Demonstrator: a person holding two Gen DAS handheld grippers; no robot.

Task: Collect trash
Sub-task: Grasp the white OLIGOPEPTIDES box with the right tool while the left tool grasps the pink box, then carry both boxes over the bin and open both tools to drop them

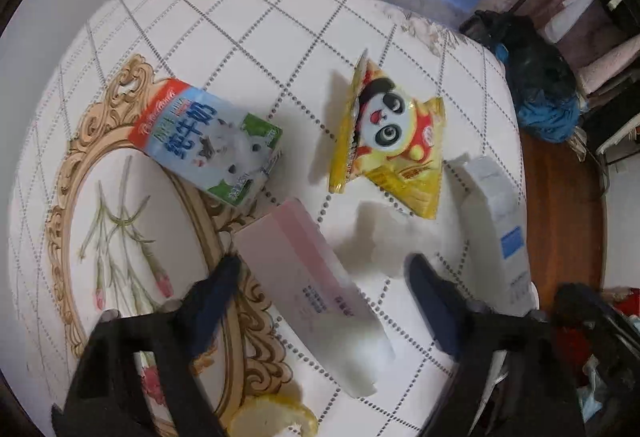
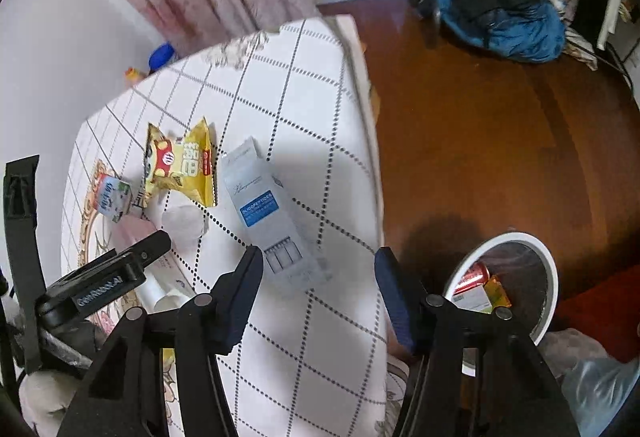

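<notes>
The pink box (image 1: 308,277) lay nearest the lens, between the spread, empty fingers of the left gripper (image 1: 324,273) on the white table (image 1: 240,29), its long axis running up-left to down-right, slanted across the jaw line. The right gripper (image 2: 318,269), also wide and holding nothing, hung over the table edge with the white-and-blue carton (image 2: 272,213) just ahead, lengthwise toward it. Beyond sat the yellow snack bag (image 1: 384,133) and milk carton (image 1: 208,141). The bin (image 2: 508,277) stood on the floor, right of the right gripper.
</notes>
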